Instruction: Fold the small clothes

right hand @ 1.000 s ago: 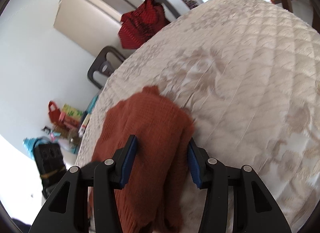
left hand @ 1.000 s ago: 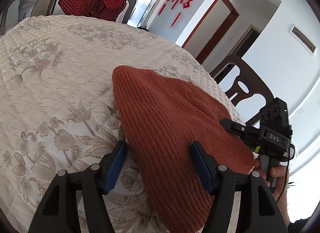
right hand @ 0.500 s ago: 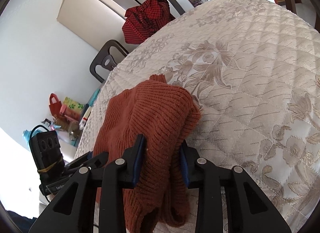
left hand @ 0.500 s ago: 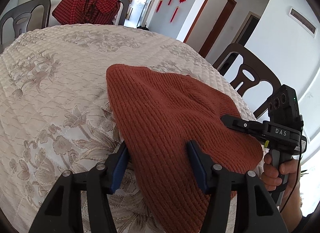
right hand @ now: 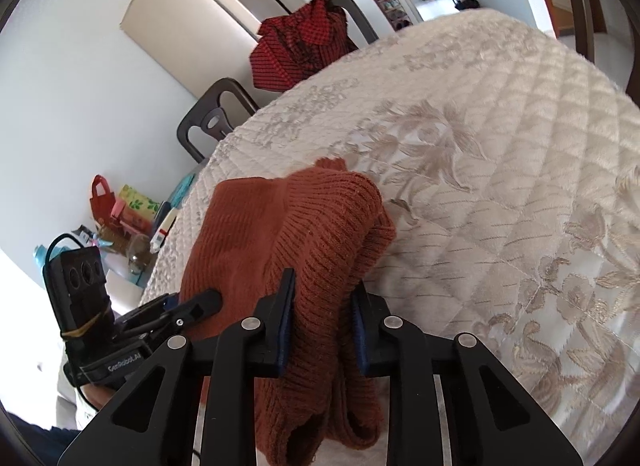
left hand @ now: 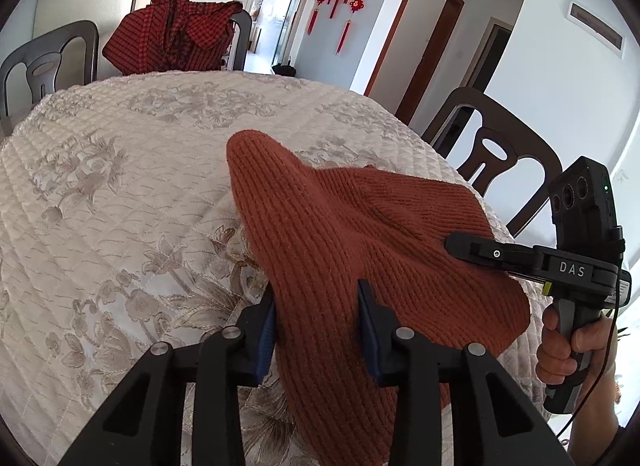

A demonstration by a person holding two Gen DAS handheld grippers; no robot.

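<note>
A rust-orange ribbed knit garment (left hand: pixel 360 234) lies on the quilted cream tablecloth (left hand: pixel 120 185), bunched and lifted at its near edge. My left gripper (left hand: pixel 318 314) is closing, and its blue pads pinch a fold of the knit between them. In the right wrist view my right gripper (right hand: pixel 322 306) is also closing, its pads squeezing the garment (right hand: pixel 304 225) at its other near corner. The right gripper (left hand: pixel 480 252) shows from the side in the left wrist view, held by a hand (left hand: pixel 568 350). The left gripper (right hand: pixel 188 308) appears at the left of the right wrist view.
A red checked garment (left hand: pixel 176 37) hangs over a dark chair at the table's far side. Another dark chair (left hand: pixel 492 145) stands at the right edge. Bags and clutter (right hand: pixel 120 209) sit on the floor beyond the table's left side.
Both grippers have closed from wide apart onto folds of the knit garment. The garment's near edge has bunched and risen a little off the cloth.
</note>
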